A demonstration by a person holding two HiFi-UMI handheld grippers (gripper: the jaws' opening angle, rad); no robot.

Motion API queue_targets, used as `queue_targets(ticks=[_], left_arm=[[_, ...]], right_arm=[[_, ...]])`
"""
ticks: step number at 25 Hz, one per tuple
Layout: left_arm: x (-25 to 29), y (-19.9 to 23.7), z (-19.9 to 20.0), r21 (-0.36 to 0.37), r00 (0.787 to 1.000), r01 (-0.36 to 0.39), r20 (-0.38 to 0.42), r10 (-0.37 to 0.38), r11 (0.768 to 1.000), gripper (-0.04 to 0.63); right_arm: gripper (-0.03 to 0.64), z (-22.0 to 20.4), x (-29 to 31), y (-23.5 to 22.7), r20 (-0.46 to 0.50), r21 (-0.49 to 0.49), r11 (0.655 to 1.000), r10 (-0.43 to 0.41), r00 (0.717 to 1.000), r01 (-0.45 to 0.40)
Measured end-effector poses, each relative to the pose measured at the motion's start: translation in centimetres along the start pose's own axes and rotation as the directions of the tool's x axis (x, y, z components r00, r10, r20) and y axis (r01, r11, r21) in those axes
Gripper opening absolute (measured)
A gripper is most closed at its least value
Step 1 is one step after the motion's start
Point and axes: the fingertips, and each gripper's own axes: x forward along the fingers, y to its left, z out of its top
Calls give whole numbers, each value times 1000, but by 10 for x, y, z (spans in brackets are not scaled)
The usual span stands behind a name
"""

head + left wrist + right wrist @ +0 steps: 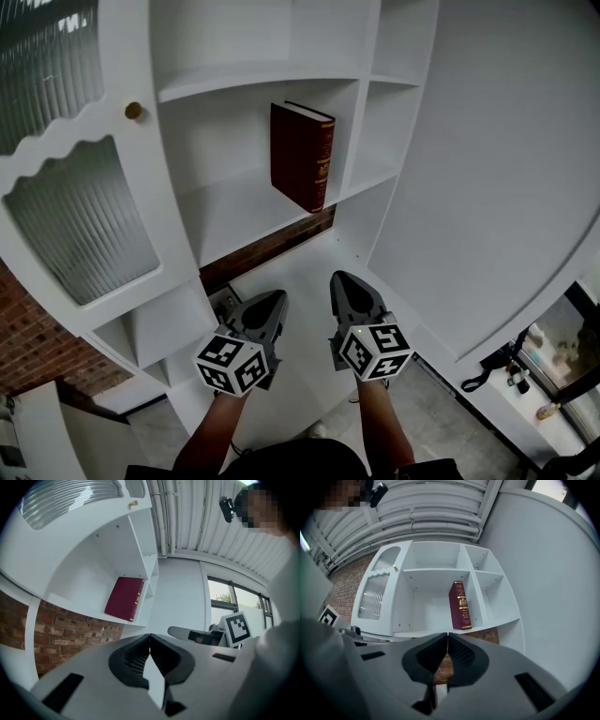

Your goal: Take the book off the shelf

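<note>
Both grippers hang low in front of the white shelf unit, well short of the book. On the left gripper [150,637] the jaws are pressed together with nothing between them, and the right gripper [447,634] is the same: tips meeting, empty.

The book [302,155], dark red with gilt bands on its spine, stands upright on the middle shelf [239,216]. Its spine faces out and it sits close against the divider [351,131] on the right side of that compartment. Whether the cover actually touches the divider cannot be told. Nothing else shares the shelf, and the space to the left of the book is bare. Further left is a ribbed-glass door [80,220] with a small brass knob [134,111], well clear of the reach.

The step in hand looks like the approach, so the grasp itself is not yet begun. To do it well, I would open one gripper's jaws while it is out in free air, before it nears the spine. The right gripper seems better lined up. The tight side by the divider is the likely trouble, since a jaw may not slip in there. It would probably pay to take the spine high up, tip the book outward a little, then clamp across both covers. The left gripper could steady the open cover side so the book does not topple
</note>
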Motion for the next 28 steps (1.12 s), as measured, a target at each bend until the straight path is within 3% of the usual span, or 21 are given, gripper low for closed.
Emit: queue_targets(ticks=[28], left_arm=[[64, 34, 1, 27, 988, -155, 28, 154, 988, 17]], right_arm=[[23, 37, 95, -54, -21, -66, 981, 184, 983, -185]])
